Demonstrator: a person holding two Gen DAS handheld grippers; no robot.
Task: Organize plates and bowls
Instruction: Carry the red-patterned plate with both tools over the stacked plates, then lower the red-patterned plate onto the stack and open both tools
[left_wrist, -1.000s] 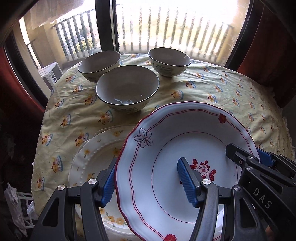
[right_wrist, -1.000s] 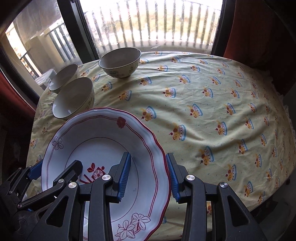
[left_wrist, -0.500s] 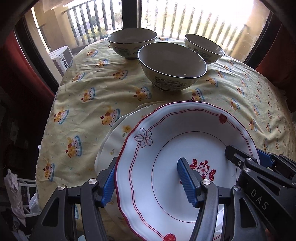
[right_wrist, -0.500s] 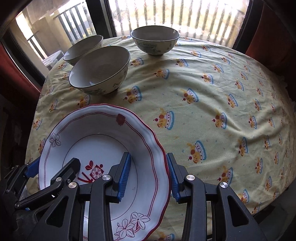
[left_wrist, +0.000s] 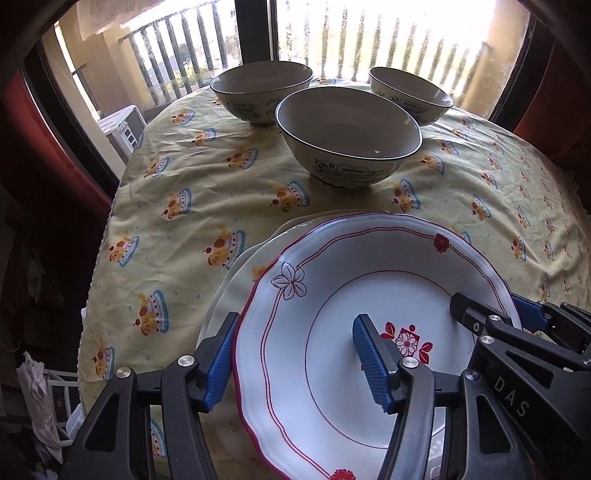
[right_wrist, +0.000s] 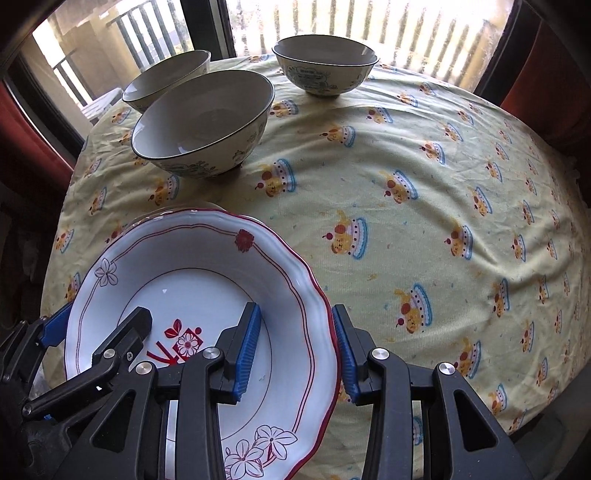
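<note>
White red-trimmed scalloped plate (left_wrist: 332, 295): stiff, glossy, breakable. Left tongs (left_wrist: 291, 363) pinching left rim, right tongs (right_wrist: 297, 350) pinching right rim; hold opposite rims, lower level.

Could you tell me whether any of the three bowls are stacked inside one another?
No, the three bowls each stand separately on the tablecloth.

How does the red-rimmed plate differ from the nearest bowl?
The red-rimmed plate is wide and shallow; the nearest bowl is deep. The plate's inside shows red flowers; the bowl's inside is plain. The plate lies over another plate; the bowl stands on the cloth. Both are empty.
</note>
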